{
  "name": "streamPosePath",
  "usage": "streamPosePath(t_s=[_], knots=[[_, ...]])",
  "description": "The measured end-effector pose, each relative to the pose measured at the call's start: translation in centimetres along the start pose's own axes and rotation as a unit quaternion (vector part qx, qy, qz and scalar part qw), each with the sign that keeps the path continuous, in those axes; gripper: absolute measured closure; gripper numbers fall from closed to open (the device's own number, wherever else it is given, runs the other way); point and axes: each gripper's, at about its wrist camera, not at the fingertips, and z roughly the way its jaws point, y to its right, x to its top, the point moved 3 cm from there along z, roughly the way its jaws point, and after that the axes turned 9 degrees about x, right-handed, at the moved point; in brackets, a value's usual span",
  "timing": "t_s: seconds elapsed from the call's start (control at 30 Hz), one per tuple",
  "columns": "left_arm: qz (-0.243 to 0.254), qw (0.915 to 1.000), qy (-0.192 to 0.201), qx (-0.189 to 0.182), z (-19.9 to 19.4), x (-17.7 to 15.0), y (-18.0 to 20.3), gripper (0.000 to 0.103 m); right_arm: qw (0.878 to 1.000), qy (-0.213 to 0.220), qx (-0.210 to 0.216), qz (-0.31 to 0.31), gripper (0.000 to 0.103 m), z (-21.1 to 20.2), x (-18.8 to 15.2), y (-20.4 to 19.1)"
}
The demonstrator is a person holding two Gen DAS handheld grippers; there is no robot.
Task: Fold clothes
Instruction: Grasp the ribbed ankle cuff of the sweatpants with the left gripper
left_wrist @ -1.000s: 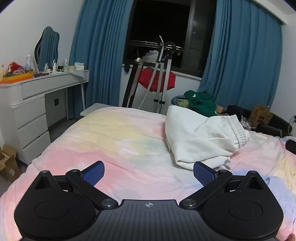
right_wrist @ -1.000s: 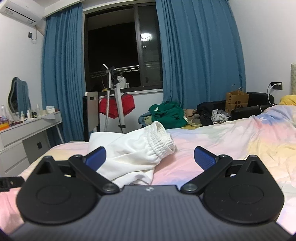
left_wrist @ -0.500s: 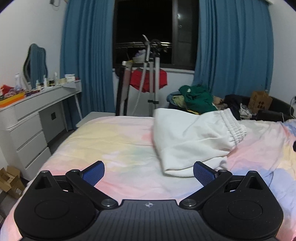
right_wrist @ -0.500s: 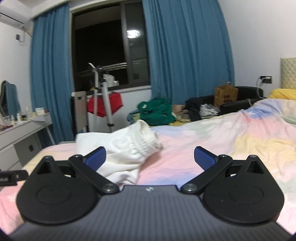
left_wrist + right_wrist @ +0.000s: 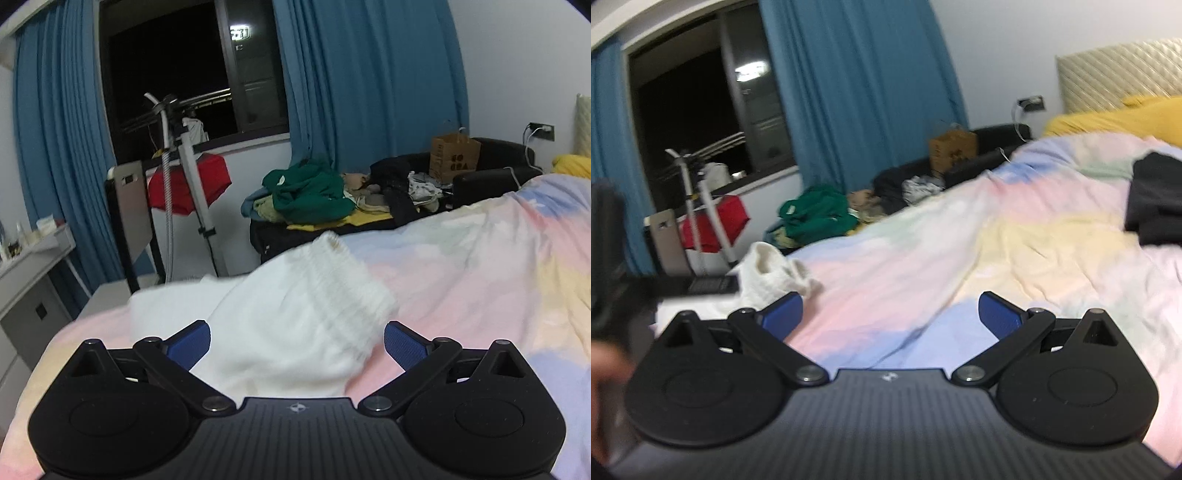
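Note:
A folded white garment with a ribbed elastic band (image 5: 295,317) lies on the pastel bedspread (image 5: 480,266). In the left wrist view it fills the space just ahead of my left gripper (image 5: 297,339), which is open and empty, its blue pads either side of the cloth. In the right wrist view the white garment (image 5: 768,273) sits at the left, beyond the left pad. My right gripper (image 5: 890,314) is open and empty over bare bedspread (image 5: 960,251). The left gripper body (image 5: 613,273) shows blurred at the far left.
A dark garment (image 5: 1156,203) lies on the bed at the right, with a yellow pillow (image 5: 1126,114) behind it. A pile of clothes with a green top (image 5: 306,192), a paper bag (image 5: 454,157), a steamer stand (image 5: 192,177) and a white dresser (image 5: 26,280) stand past the bed.
Both grippers have swung to the right. The white garment now sits closer and between my left pads; in the right view it has slid to the left edge, and the headboard end came into view.

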Motion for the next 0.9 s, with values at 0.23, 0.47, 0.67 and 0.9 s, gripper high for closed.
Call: streamPosePath(t_s=[0.23,0.47,0.67,0.9], knots=[[-0.020,0.9985,-0.026,0.043,9.4,3.4,3.5,0.007,0.999,-0.033,-0.012,0.035,0.000,3.9,-1.7,1.1],[-0.038,0.9944,-0.094,0.028,15.9,3.1,3.9,0.023,0.997,-0.061,-0.003,0.039,0.000,6.2,-3.2,0.8],[-0.041,0.9931,-0.098,0.051,16.9,3.2,2.1,0.089,0.997,-0.069,0.006,0.029,0.000,6.8,-3.8,0.1],[-0.045,0.9966,-0.035,0.060,10.1,4.2,-2.8,0.092,0.999,-0.047,0.019,0.001,0.000,6.3,-3.3,-0.8]])
